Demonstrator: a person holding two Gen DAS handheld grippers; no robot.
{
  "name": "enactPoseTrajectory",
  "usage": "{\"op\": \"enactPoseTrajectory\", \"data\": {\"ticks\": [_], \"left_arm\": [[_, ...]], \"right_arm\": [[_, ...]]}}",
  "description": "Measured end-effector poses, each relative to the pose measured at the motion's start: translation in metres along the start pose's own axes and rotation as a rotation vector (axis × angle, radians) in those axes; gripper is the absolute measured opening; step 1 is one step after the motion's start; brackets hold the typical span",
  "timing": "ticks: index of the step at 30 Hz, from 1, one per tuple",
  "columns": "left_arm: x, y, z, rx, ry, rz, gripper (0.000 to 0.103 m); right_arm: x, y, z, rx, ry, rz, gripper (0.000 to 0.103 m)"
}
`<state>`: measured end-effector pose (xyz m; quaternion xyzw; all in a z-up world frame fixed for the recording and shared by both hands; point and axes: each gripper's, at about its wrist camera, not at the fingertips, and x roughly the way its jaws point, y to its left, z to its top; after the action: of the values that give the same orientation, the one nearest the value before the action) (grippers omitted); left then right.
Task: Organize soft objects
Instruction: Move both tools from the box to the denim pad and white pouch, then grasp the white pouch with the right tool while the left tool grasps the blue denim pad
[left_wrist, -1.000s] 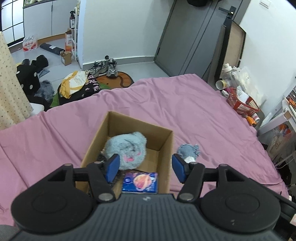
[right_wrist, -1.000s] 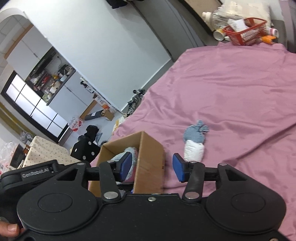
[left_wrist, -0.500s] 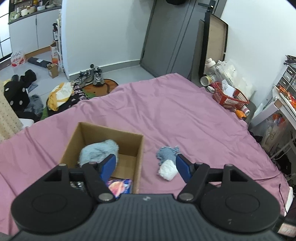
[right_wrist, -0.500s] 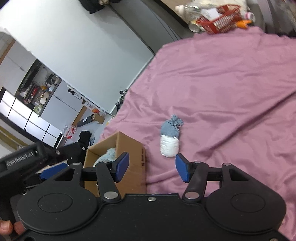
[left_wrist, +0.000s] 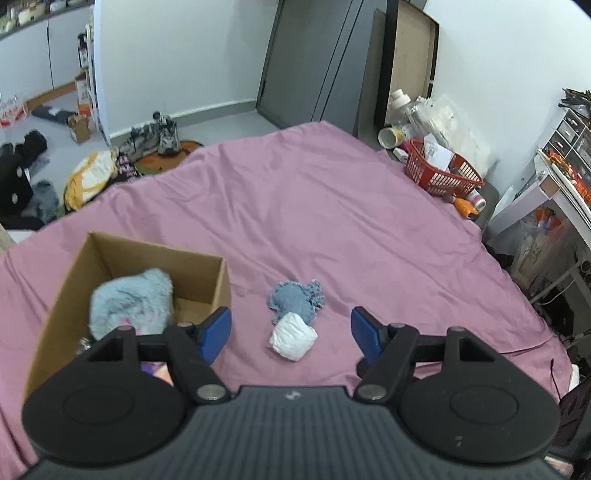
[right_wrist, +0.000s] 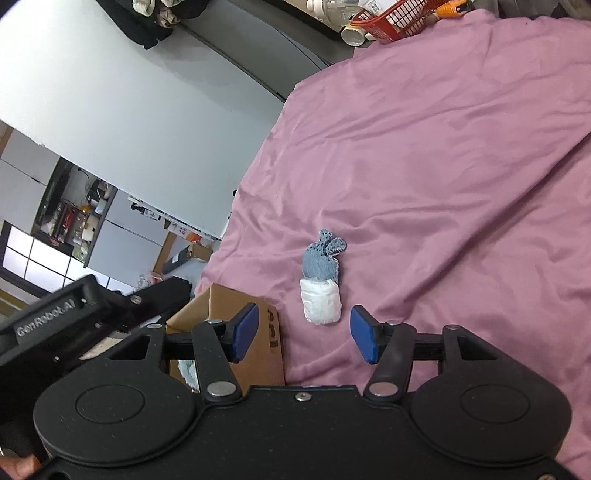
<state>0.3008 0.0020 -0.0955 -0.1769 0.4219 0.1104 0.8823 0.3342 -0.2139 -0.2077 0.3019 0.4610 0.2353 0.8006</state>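
Observation:
A small blue and white soft toy lies on the pink bedsheet, just right of an open cardboard box. A fluffy light-blue plush sits inside the box. My left gripper is open and empty, held above the small toy with the toy between its blue pads. In the right wrist view the small toy lies just ahead of my right gripper, which is open and empty. The box is at its left pad. The left gripper body shows at left.
A red basket with bottles and clutter stands past the bed's far right corner. Shelves and bags line the right side. Shoes and clothes lie on the floor beyond the bed's far edge.
My left gripper has moved right, from over the box to over the small blue and white toy. The right gripper has tilted and backed off a little. Both stay open.

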Motion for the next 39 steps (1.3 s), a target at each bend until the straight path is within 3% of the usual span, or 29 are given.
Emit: {"op": "enactPoseTrajectory", "data": {"ticks": [9, 18, 22, 30, 36, 39], "left_arm": [[0.032, -0.001, -0.002, -0.021, 0.059, -0.002, 0.066], [0.063, -0.002, 0.01, -0.055, 0.121, -0.027, 0.055], [0.075, -0.002, 0.014, -0.055, 0.152, -0.003, 0.044], [0.097, 0.0, 0.02, -0.074, 0.192, -0.006, 0.042], [0.109, -0.003, 0.024, -0.06, 0.206, -0.026, 0.042], [0.114, -0.007, 0.024, -0.044, 0.209, -0.019, 0.042]], "right_arm": [[0.038, -0.011, 0.003, 0.023, 0.016, 0.033, 0.054], [0.061, -0.02, 0.005, 0.019, 0.041, 0.021, 0.053], [0.07, -0.018, 0.006, 0.002, 0.048, 0.006, 0.053], [0.089, -0.014, 0.002, -0.033, 0.088, -0.027, 0.052], [0.095, -0.019, 0.001, -0.014, 0.099, -0.031, 0.035], [0.094, -0.021, 0.0, 0.002, 0.101, -0.023, 0.032]]}}
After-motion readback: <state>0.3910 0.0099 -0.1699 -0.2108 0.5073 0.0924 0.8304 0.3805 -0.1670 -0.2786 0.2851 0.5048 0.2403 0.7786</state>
